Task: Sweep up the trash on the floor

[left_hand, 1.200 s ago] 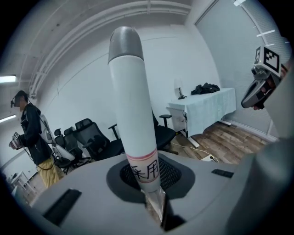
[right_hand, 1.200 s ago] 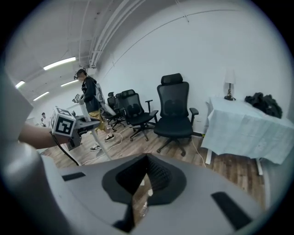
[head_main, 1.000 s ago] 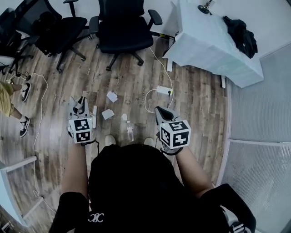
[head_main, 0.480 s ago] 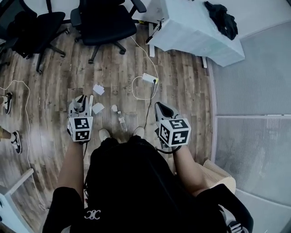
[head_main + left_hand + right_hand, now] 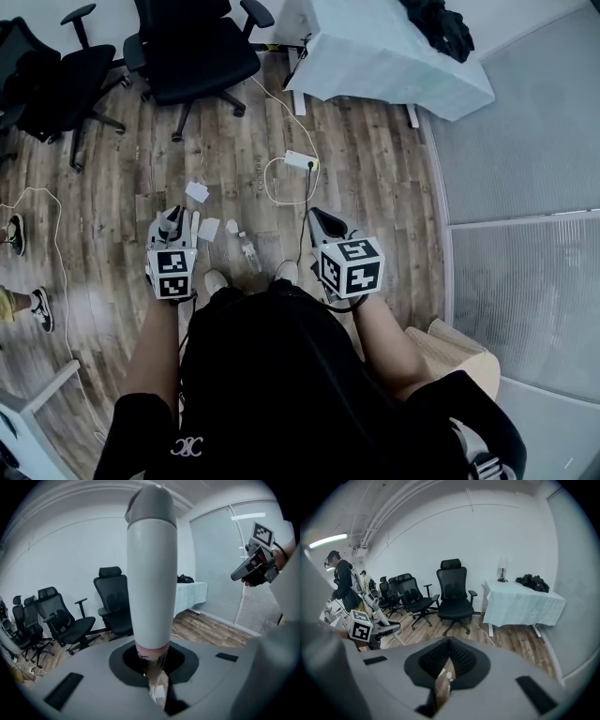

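White handle [image 5: 151, 573], lower end hidden under left claw [image 5: 152, 666]; bystander's leg [image 5: 17, 302] cut by edge.

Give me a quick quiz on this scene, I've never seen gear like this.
1. True or false: the right gripper is holding something.
2. What is the left gripper clamped on? A: a white pole. B: a cup. C: a book.
3. Fill the gap: the paper scraps and the bottle lie on the wooden ____.

Key: 1 false, its jaws are shut on nothing. 2 A. 3 floor.
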{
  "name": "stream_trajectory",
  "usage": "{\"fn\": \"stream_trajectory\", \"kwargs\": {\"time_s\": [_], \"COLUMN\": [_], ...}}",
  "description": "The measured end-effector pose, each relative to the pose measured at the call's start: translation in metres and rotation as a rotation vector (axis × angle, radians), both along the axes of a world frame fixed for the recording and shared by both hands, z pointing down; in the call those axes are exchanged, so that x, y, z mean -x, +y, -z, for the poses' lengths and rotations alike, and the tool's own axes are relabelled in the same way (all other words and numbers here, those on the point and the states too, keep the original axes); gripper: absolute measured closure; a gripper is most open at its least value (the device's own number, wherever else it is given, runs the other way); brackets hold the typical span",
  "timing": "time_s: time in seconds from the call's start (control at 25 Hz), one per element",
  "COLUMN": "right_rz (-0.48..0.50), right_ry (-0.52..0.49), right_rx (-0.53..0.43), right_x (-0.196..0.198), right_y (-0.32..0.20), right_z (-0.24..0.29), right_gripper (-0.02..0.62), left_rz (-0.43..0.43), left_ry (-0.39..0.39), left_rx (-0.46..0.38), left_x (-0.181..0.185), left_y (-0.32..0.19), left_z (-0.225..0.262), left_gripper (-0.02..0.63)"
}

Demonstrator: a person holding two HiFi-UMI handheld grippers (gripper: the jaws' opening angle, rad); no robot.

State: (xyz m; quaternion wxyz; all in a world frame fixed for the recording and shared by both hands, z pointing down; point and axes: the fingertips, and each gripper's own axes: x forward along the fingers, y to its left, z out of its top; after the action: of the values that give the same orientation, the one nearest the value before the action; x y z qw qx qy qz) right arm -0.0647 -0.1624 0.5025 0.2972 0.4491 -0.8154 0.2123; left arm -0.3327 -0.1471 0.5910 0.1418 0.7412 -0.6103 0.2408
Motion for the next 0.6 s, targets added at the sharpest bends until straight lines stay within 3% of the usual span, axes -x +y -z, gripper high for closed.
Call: {"fn": "stream_trajectory", "kwargs": {"time_s": [0.2, 0.6], "right_rz": [-0.004, -0.045], "right_ry": [-0.031, -0.09], "right_rx": [0.008, 0.058], "right_x": [-0.021, -0.051], "right_y": [0.008, 0.02], "right_z": [-0.003, -0.027], "right_gripper": [0.581, 0.581], "left_rz": [-0.014, -0.081], "left_ry": [0.057, 0.07], "left_rx": [0.018, -0.03], "left_x": [-0.033, -0.071], "left_y": [0.002, -0.016], "left_z": [0.009, 0.054], "left_gripper": [0.577, 0.577]}}
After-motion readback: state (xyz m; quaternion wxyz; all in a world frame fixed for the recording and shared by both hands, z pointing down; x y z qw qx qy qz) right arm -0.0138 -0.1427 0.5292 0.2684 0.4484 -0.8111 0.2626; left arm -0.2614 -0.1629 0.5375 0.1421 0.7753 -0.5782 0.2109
